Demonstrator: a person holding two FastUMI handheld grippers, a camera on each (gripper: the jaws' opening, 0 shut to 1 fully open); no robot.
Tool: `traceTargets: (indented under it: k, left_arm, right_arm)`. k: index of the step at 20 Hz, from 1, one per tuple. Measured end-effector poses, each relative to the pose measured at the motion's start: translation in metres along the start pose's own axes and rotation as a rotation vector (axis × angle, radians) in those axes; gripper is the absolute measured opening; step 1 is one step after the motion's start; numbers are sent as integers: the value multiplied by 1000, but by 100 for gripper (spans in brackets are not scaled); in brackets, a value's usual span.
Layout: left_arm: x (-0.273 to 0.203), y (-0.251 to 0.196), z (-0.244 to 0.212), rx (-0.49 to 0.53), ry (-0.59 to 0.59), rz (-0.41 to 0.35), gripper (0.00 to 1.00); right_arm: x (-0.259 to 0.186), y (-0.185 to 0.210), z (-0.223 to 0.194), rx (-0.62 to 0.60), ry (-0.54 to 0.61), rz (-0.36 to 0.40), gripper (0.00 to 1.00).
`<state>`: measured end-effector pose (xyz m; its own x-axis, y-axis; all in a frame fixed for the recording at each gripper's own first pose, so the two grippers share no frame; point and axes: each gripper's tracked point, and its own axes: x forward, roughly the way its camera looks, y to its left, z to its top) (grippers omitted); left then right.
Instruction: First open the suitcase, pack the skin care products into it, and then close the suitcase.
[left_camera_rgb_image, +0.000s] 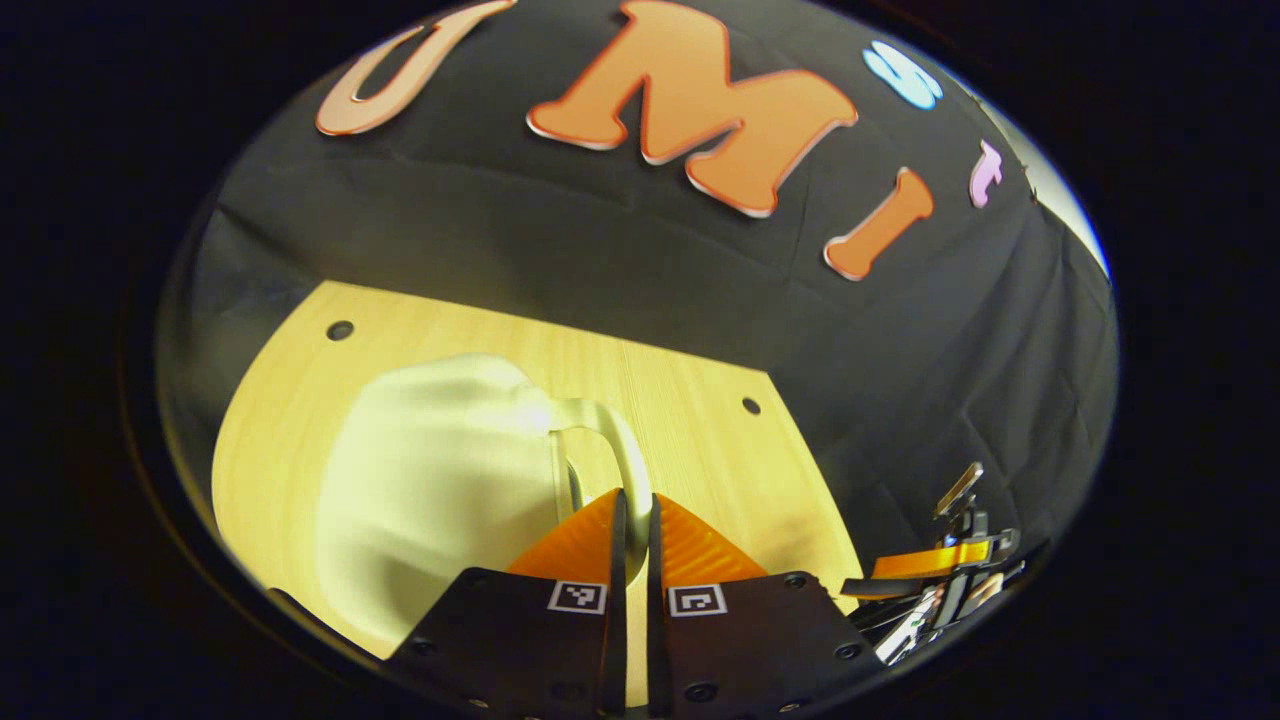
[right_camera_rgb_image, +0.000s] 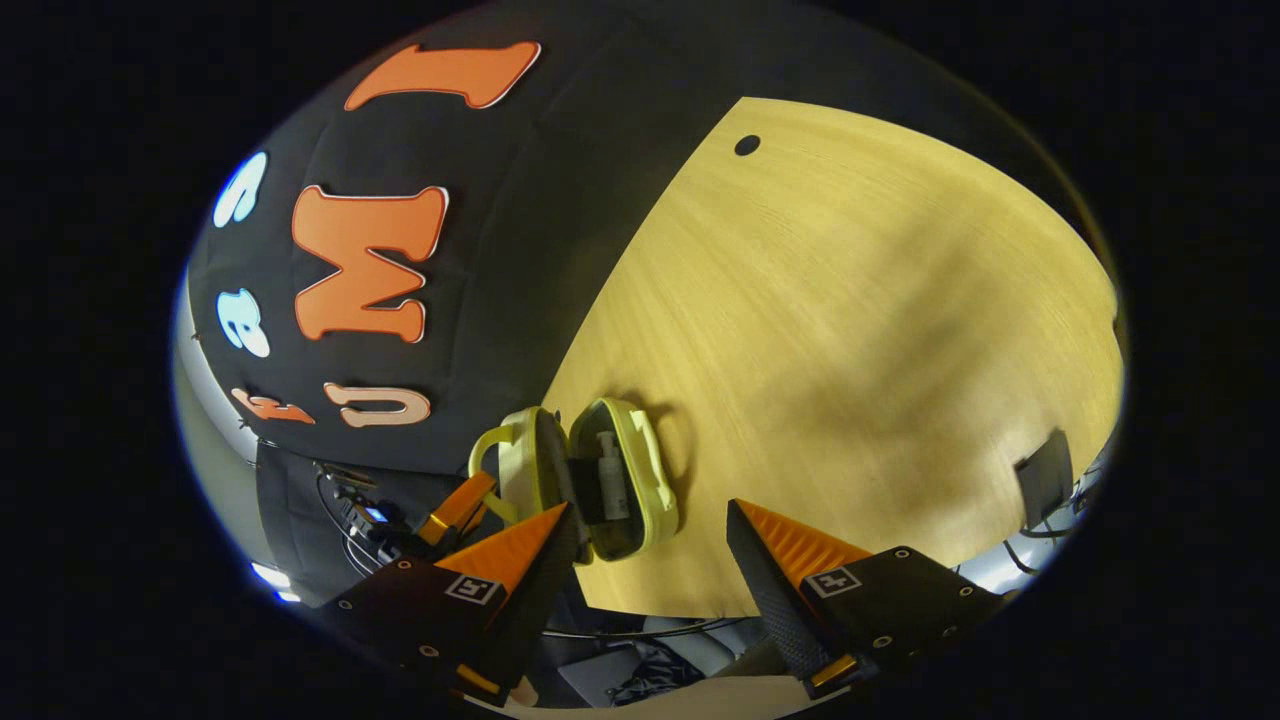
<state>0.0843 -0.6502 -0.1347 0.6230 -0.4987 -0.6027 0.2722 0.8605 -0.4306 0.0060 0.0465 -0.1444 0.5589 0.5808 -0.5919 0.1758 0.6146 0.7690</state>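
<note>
In the left gripper view, the two fingers of the left gripper (left_camera_rgb_image: 632, 520) are seen drawn together on the handle (left_camera_rgb_image: 612, 440) of one pale yellow suitcase (left_camera_rgb_image: 440, 480), the handle's loop passing between the tips. The suitcase shell is seen close up just left of the fingers, and it rests on one light wooden table (left_camera_rgb_image: 700, 400). Two small dark holes are counted in the tabletop, one near the far left corner and one near the far right edge. At the lower right of this view the other gripper is glimpsed, too small for its state to be told there.

In the right gripper view, the two fingers of the right gripper (right_camera_rgb_image: 650, 530) are seen spread wide apart with nothing held between them. Beyond the left finger, the suitcase (right_camera_rgb_image: 640, 480) is seen standing partly open on the table (right_camera_rgb_image: 850, 300) near its edge, its two halves parted in a narrow wedge. One white pump bottle (right_camera_rgb_image: 608, 475) is seen lying inside the open half. The left gripper (right_camera_rgb_image: 455, 510) is seen at the handle on the far side of the suitcase. One dark flat object (right_camera_rgb_image: 1043, 475) is seen at the table's right edge; what it is cannot be told.
</note>
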Motion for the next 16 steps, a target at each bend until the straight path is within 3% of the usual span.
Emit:
traceTargets:
  k: [4, 8, 10, 12, 16]
  left_arm:
    - [69, -12, -62, 24, 135, 56, 9]
    - [107, -13, -106, 173, 184, 152, 9]
    - [106, -13, -100, 285, 163, 216, 9]
    - [96, -15, -85, 323, 133, 246, 14]
    - [68, -40, -40, 180, 43, 168, 29]
  right_arm:
    - [0, -11, 4, -19, -11, -23, 95]
    - [15, -17, 5, -55, -12, -85, 95]
    - [19, -16, 7, -109, -24, -123, 94]
    - [15, -7, 14, -190, -50, -137, 95]
    - [8, 35, 41, -334, -139, -135, 95]
